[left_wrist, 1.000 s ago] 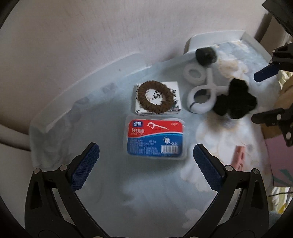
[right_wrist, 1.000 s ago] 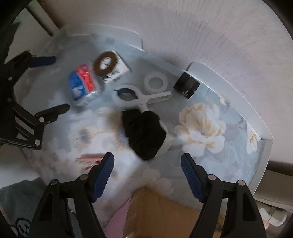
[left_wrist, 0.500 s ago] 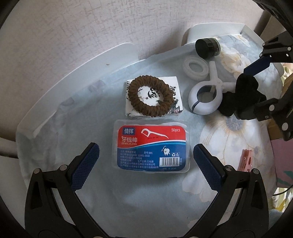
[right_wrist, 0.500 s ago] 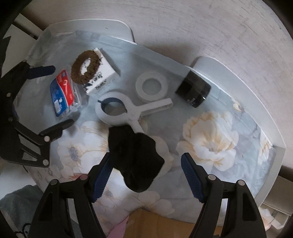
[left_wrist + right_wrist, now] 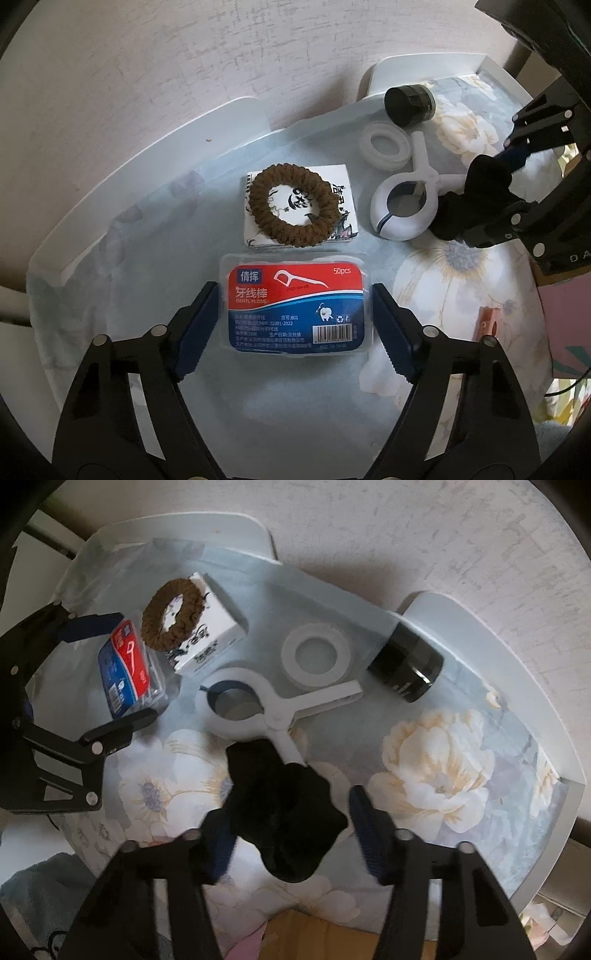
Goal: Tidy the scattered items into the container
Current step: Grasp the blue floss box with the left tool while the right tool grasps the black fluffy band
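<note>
A red and blue dental floss box (image 5: 295,308) lies flat on the floral cloth. My left gripper (image 5: 295,325) has closed in on it, its blue pads (image 5: 197,325) touching both short sides. The box also shows in the right wrist view (image 5: 129,668). A black scrunchie (image 5: 284,812) lies between the open jaws of my right gripper (image 5: 291,830), which are narrowing around it without clear contact. The scrunchie shows in the left wrist view (image 5: 476,195) with the right gripper (image 5: 517,192) around it.
A brown hair tie (image 5: 293,205) rests on a small white box (image 5: 255,184). A white clamp (image 5: 406,206), a white tape ring (image 5: 386,146) and a black jar (image 5: 408,105) lie behind. A pink clip (image 5: 487,321) lies right. A white tray rim (image 5: 147,147) meets the wall.
My left gripper moved forward over the floss box and its jaws closed onto it. My right gripper moved down over the black scrunchie and its jaws narrowed.
</note>
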### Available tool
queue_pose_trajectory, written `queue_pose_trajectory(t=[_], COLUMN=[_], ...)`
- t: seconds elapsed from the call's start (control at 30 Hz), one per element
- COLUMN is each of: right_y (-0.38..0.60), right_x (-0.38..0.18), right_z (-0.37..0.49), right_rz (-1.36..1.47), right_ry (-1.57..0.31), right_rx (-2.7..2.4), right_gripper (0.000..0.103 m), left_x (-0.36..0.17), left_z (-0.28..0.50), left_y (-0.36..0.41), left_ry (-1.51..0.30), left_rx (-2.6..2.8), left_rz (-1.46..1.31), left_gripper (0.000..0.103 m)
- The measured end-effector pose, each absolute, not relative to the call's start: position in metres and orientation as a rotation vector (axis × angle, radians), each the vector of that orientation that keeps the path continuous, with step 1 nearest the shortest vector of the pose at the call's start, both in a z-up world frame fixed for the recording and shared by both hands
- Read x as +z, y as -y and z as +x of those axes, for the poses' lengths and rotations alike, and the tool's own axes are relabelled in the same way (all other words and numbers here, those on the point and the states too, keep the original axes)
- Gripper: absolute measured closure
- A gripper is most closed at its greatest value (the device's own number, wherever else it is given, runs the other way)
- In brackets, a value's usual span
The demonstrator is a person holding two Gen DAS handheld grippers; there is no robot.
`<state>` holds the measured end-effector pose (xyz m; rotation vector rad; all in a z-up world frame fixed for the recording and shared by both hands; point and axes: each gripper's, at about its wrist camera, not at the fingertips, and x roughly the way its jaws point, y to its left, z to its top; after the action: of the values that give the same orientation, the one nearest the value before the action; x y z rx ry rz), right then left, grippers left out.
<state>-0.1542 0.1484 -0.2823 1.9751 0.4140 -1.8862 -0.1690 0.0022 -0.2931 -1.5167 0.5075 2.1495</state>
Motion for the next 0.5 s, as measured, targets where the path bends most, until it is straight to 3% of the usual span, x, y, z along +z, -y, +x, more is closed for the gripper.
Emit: queue_pose_trajectory(t=[0.07,0.5], right_y=[-0.148,-0.165], right_x=[-0.284,-0.272], right_z=[-0.152,-0.144], right_rz=[1.975,1.954], right_ry=[-0.418,-0.346], right_rx=[-1.874,-1.908], right_gripper=[0.068,0.080], left_x=[-0.294,-0.287], left_z=[-0.169,-0.179], left_y=[-0.001,0.015], left_ry=[-0.498,-0.431], left_rx=[2.151,2.183], left_rz=[-1.516,-1.522], left_gripper=[0.024,0.025])
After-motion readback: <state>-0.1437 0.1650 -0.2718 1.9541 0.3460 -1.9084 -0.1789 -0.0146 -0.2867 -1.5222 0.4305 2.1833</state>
